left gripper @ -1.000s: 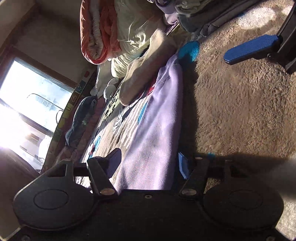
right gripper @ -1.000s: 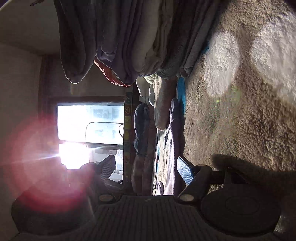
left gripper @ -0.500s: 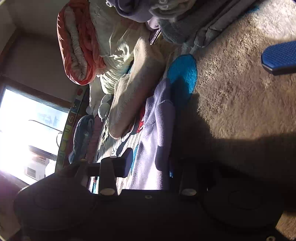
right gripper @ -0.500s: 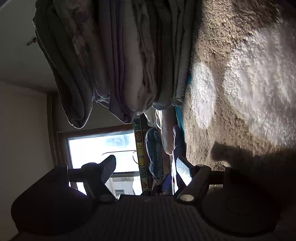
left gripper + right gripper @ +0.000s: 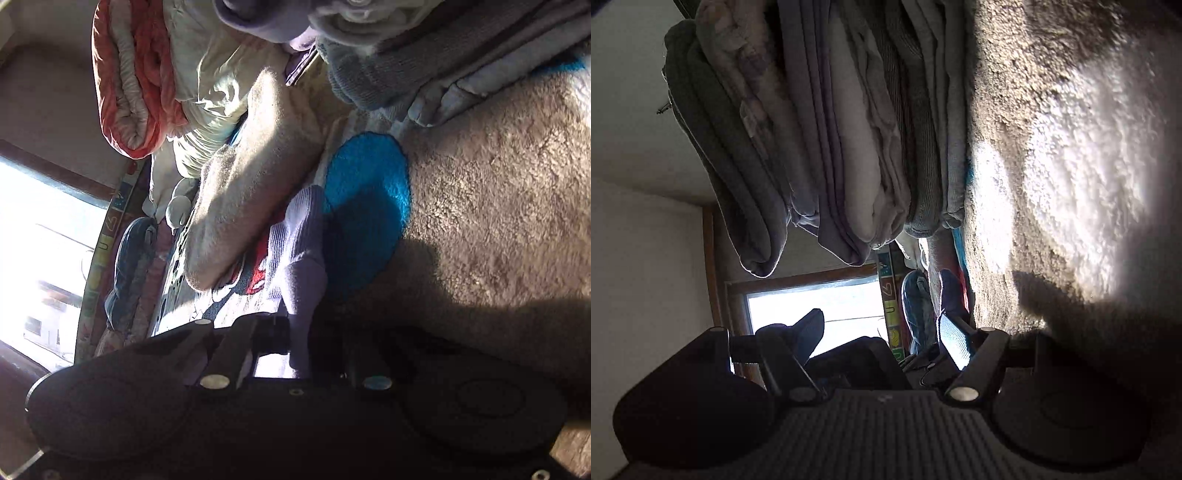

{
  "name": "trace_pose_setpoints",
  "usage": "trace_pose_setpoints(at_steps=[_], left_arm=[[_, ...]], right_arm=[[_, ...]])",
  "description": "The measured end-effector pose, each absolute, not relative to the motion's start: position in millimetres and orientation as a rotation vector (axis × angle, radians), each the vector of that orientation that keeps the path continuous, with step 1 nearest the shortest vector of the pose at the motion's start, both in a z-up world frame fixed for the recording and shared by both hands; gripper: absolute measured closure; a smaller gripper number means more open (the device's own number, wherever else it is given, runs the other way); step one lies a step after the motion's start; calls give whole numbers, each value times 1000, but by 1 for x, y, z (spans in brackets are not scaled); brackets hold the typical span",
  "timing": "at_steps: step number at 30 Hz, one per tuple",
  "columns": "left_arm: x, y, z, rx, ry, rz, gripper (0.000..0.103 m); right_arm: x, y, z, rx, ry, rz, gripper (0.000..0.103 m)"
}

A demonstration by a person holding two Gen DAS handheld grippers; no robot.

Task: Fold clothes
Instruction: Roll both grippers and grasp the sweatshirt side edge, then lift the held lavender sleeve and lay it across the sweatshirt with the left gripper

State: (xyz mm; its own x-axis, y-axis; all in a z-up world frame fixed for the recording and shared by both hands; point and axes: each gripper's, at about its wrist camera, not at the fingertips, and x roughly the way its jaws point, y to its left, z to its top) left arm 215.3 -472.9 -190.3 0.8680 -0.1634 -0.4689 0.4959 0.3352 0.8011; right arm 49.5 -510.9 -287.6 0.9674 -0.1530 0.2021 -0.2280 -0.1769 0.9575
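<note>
Pinching the lilac top [image 5: 299, 258], the left gripper [image 5: 295, 339] is seen with fingers clamped on a bunched fold, low over the rug [image 5: 498, 184]. The right gripper [image 5: 882, 336] is held apart, empty. The fold is best carried across evenly, hem kept taut.
</note>
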Motion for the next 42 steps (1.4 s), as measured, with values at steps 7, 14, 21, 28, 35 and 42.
trace_pose_setpoints(at_steps=[7, 14, 21, 28, 35, 42], left_arm=[[231, -433, -113, 816, 417, -506, 100], [233, -354, -20, 529, 378, -550, 100], [227, -279, 30, 400, 344, -479, 100], [219, -199, 55, 305, 340, -396, 100], [207, -118, 65, 218, 343, -304, 100], [204, -43, 53, 96, 393, -214, 100]], right_arm=[[72, -487, -245, 1437, -104, 79, 23], [114, -424, -184, 969, 179, 250, 17], [79, -322, -160, 600, 377, 332, 17], [76, -245, -154, 336, 483, 344, 23], [65, -219, -159, 179, 497, 328, 32], [58, -217, -159, 130, 469, 283, 39]])
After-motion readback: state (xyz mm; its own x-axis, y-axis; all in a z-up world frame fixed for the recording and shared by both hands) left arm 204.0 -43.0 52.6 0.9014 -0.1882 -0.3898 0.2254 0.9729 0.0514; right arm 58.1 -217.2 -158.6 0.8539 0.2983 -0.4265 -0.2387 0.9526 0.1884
